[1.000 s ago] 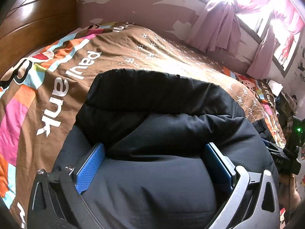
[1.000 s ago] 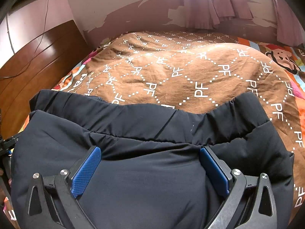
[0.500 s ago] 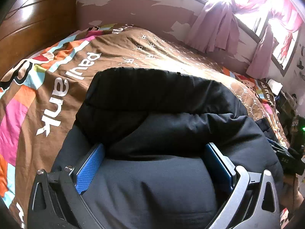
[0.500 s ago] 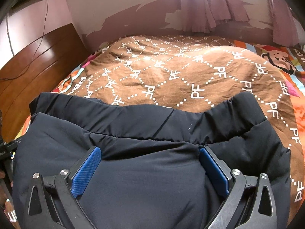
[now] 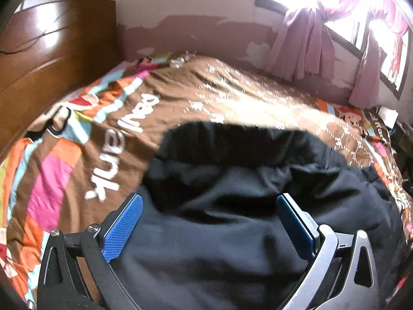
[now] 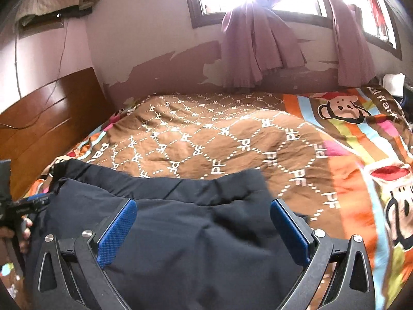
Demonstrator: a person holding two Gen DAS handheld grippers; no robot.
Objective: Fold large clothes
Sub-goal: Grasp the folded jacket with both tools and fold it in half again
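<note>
A black padded jacket lies folded in a thick bundle on the near part of the bed, with its doubled-over edge toward the far side. My left gripper hovers over the bundle's left part, open wide, its blue pads on either side of the fabric without pinching it. In the right wrist view the same jacket looks dark navy. My right gripper is open above its right part, close to the jacket's right edge. Both views are motion-blurred.
A brown bedcover with white PF lettering and colourful cartoon bands spreads beyond the jacket. A wooden headboard stands at the left and pink curtains hang by the window on the far wall. A hand shows at the left edge.
Both grippers have risen and tilted up, so more wall and window show and the jacket sits lower in view. The right gripper has also shifted right. Both stay open.
</note>
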